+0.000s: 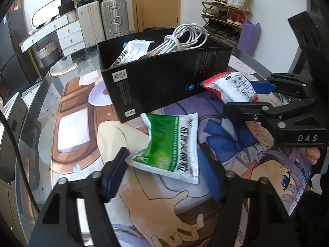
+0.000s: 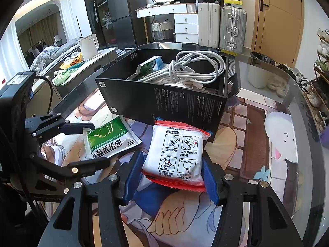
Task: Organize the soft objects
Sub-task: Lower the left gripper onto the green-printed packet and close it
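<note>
The right tool (image 2: pixel 172 177) is closed on a white packet with red edges (image 2: pixel 174 154), its blue pads pressing the packet's two sides. The packet is lifted just in front of the near wall of a black box (image 2: pixel 164 103), with its far end close to that wall.

The left tool (image 1: pixel 166 177) stands partly open around a green and white sachet (image 1: pixel 170 144) that lies flat on the counter (image 1: pixel 67 127). The sachet sits between the fingers, one corner near the left pad; whether the pads press on it cannot be told, and it does not look lifted. The sachet lies just in front of the box's near left corner, to the left of the red-edged packet.

The open box stands on the counter's printed mat and holds a coil of white cable (image 2: pixel 197 68) on the right and another sachet (image 1: pixel 131 51) leaning at the left end. Suitcases (image 2: pixel 222 26) and a shoe rack (image 1: pixel 226 10) stand far behind.
</note>
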A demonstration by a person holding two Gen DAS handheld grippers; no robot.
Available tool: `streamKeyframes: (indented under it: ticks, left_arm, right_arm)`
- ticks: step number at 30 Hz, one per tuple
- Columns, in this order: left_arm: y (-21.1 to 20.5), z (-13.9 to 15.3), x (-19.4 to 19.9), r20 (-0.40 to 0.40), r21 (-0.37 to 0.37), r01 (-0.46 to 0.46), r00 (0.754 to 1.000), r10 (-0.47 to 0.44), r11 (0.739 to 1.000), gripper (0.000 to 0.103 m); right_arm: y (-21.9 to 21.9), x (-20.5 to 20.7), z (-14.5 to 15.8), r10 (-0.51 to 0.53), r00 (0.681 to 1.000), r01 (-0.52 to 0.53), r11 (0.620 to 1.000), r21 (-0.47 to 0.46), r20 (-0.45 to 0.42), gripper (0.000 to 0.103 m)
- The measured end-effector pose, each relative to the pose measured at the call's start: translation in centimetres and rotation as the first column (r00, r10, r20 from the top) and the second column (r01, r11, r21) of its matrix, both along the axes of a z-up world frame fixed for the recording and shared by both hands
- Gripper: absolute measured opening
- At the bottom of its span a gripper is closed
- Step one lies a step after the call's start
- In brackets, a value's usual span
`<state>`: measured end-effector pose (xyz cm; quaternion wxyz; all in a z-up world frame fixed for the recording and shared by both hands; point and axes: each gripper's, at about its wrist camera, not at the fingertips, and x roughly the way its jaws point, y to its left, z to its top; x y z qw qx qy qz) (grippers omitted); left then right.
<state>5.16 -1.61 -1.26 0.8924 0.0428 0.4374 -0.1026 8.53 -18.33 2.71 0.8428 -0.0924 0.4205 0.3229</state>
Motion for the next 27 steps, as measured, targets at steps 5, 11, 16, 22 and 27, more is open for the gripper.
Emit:
streamKeyframes:
  ticks: [5, 11, 16, 22, 27]
  left_arm:
    - [0.3, 0.3, -0.3, 0.008, -0.026, 0.009, 1.0, -0.009, 1.0, 0.053]
    - [0.6, 0.4, -0.5, 0.008, -0.035, 0.017, 1.0, -0.017, 0.999, 0.048]
    - [0.7, 0.6, -0.5, 0.007, -0.045, 0.017, 1.0, -0.016, 0.999, 0.048]
    - [0.9, 1.1, -0.5, 0.021, -0.059, 0.013, 1.0, -0.012, 0.998, 0.047]
    - [1.1, 1.4, -0.6, 0.027, -0.06, 0.015, 1.0, -0.013, 0.998, 0.047]
  right_arm:
    - [0.0, -0.1, 0.1, 0.004, 1.0, -0.004, 1.0, 0.004, 0.007, 0.056]
    - [-0.2, -0.2, 0.3, 0.011, 1.0, -0.011, 1.0, 0.007, 0.011, 0.056]
    - [-0.4, -0.4, 0.7, 0.012, 1.0, -0.013, 1.0, 0.014, 0.018, 0.056]
    - [-0.8, -0.6, 1.2, 0.015, 1.0, -0.015, 1.0, 0.024, 0.027, 0.056]
    - [-0.9, -0.7, 1.5, 0.019, 0.999, -0.02, 0.999, 0.028, 0.035, 0.056]
